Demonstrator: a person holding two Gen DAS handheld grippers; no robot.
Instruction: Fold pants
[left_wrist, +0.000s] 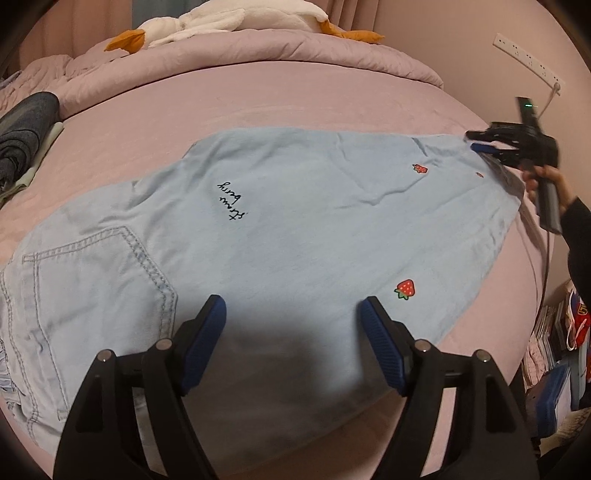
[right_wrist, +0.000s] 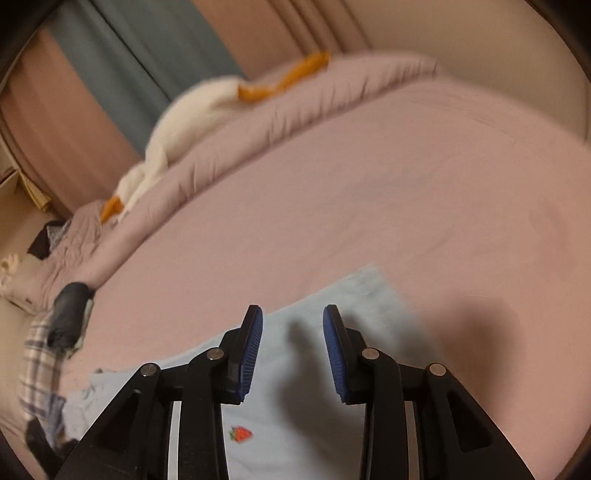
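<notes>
Light blue denim pants (left_wrist: 295, 229) with strawberry patches and black script lie flat on the pink bed, back pocket at the left, leg ends at the far right. My left gripper (left_wrist: 293, 314) is open and empty, hovering over the pants' near edge. My right gripper (left_wrist: 480, 142) shows at the far right over the leg end. In the right wrist view the right gripper (right_wrist: 292, 321) is open and empty, just above the pants' hem (right_wrist: 354, 291).
A pink duvet (left_wrist: 258, 48) with a white plush goose (left_wrist: 221, 18) lies at the bed's far side. Folded dark clothes (left_wrist: 22, 136) sit at the left. A power strip (left_wrist: 528, 59) hangs on the wall. Clutter (left_wrist: 561, 332) stands beside the bed at the right.
</notes>
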